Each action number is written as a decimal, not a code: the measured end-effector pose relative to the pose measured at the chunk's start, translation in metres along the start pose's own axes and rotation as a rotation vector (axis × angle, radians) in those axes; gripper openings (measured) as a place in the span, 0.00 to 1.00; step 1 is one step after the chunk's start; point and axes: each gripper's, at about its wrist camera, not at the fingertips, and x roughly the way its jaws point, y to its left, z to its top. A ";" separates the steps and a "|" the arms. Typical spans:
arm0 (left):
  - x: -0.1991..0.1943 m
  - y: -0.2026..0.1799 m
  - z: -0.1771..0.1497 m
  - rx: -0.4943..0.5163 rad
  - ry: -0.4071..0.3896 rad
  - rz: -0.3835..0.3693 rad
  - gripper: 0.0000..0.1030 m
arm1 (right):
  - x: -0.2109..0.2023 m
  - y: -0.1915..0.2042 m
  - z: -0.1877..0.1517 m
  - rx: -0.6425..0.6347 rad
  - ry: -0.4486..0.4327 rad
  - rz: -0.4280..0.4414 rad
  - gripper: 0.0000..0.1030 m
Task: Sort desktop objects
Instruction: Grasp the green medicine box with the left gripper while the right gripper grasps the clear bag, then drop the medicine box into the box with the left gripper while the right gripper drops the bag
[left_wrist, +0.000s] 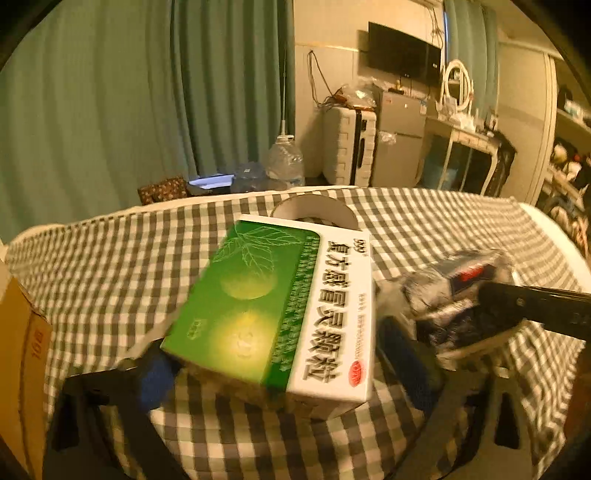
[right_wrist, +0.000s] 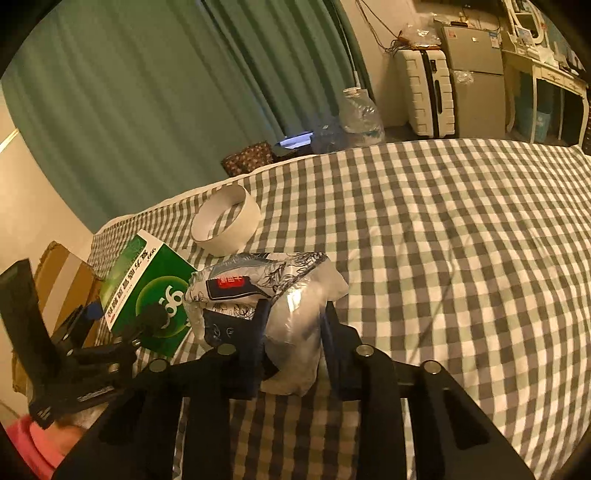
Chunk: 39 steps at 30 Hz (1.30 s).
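Sorting looked mid-way, nothing visibly placed. Left gripper (left_wrist: 273, 354) fingers pinched green medicine box (left_wrist: 273, 314) above checked table (right_wrist: 443, 240); right gripper (right_wrist: 293, 332) fingers pinched plastic packet (right_wrist: 291, 314). Tape roll (right_wrist: 225, 225) remained on table. Cardboard box (left_wrist: 18, 369), likely destination, sat at left edge.

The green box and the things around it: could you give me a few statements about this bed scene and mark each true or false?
1. The left gripper holds the green box. True.
2. The right gripper is empty. False: its fingers are closed on a plastic packet.
3. A white ring lies on the checked cloth beyond both items. True.
4. The cloth is plain blue. False: it is grey and white check.
5. The brown carton sits on the right. False: it is at the left edge.
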 end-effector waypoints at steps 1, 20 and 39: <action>-0.001 0.000 0.003 -0.001 0.031 0.005 0.82 | -0.002 -0.001 -0.001 0.008 0.012 -0.002 0.23; -0.242 0.057 0.050 -0.116 -0.056 -0.040 0.82 | -0.189 0.100 -0.023 -0.026 -0.200 0.054 0.20; -0.313 0.246 -0.036 -0.321 -0.051 0.160 0.83 | -0.130 0.366 -0.047 -0.323 -0.048 0.296 0.20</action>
